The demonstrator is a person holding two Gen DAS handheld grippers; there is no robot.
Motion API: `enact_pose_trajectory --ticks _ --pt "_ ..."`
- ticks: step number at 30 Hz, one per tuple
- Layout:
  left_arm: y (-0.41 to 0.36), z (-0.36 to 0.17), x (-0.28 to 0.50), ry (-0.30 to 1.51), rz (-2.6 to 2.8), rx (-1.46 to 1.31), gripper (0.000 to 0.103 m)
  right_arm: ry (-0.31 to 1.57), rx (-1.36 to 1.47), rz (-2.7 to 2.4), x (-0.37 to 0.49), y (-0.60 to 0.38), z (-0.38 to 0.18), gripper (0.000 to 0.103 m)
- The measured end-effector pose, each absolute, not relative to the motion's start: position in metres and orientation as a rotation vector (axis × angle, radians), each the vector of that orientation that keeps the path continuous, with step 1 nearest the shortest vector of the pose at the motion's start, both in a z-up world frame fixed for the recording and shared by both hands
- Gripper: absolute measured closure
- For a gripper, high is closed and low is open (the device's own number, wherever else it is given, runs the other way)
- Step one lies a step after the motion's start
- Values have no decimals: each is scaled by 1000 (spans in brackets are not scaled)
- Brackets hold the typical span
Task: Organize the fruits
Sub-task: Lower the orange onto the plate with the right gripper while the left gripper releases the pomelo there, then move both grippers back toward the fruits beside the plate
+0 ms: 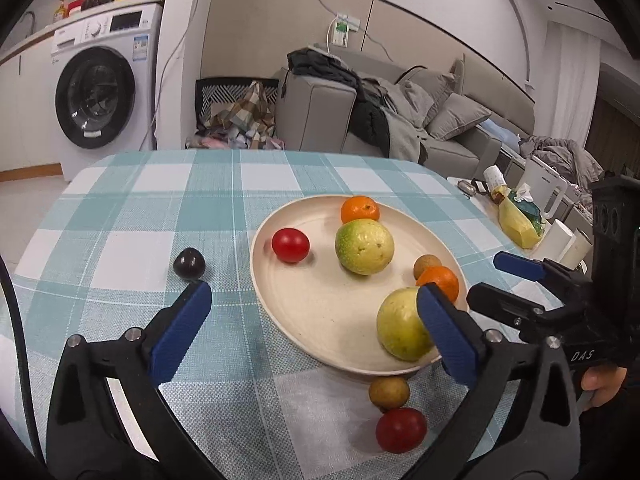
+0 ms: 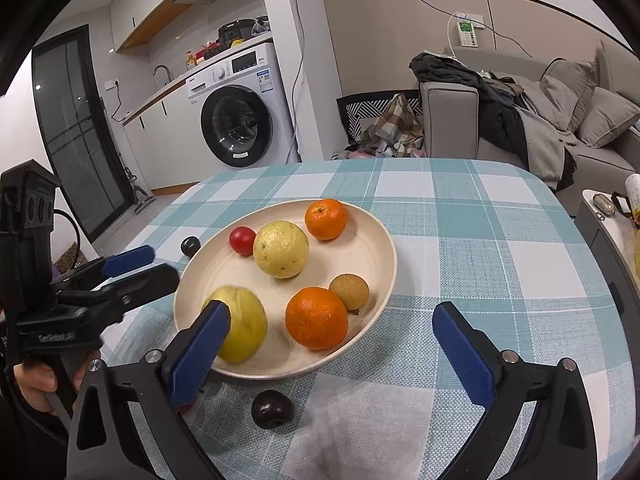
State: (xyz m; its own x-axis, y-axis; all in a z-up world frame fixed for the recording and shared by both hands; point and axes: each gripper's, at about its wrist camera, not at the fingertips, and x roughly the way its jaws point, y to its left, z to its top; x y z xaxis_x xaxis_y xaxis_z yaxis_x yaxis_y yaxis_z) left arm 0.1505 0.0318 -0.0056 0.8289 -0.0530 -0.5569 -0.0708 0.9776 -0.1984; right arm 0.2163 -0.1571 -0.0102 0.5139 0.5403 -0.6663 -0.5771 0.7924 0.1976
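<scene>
Left wrist view: the left claw [image 1: 316, 328] gapes fully wide and grips nothing, its right pad overlapping the near guava [image 1: 400, 328] on the cream plate [image 1: 320, 320] at centre. Right wrist view: the right claw [image 2: 332, 344] is equally wide and empty, the orange [image 2: 316, 318] between its pads, a dark plum [image 2: 272, 409] on the checked surface [image 2: 480, 240] below.

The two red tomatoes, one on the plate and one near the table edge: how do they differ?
The red tomato on the plate sits inside the cream plate, near its left rim; the red tomato off the plate lies on the checked tablecloth. The plated one stands alone, while the other sits close by a small brown fruit. Both are small, round, glossy and red.
</scene>
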Motion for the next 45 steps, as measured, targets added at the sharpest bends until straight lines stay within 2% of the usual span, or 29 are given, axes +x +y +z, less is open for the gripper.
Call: enact_pose_trajectory --ticks 22,38,42,44,45 --pt "5 -12 93 660 -11 -164 1 811 -39 690 183 -176 -10 0" --pt "-9 -29 99 786 -42 -141 1 891 -143 707 168 -161 -21 0" --pt "-11 -31 102 808 -55 -134 1 908 -179 708 167 -155 -24 1" --pt "-11 -31 102 808 -54 -129 1 914 -192 714 167 -153 -25 5" --pt "-11 -31 102 808 -56 -129 1 915 -199 721 166 -151 -26 10"
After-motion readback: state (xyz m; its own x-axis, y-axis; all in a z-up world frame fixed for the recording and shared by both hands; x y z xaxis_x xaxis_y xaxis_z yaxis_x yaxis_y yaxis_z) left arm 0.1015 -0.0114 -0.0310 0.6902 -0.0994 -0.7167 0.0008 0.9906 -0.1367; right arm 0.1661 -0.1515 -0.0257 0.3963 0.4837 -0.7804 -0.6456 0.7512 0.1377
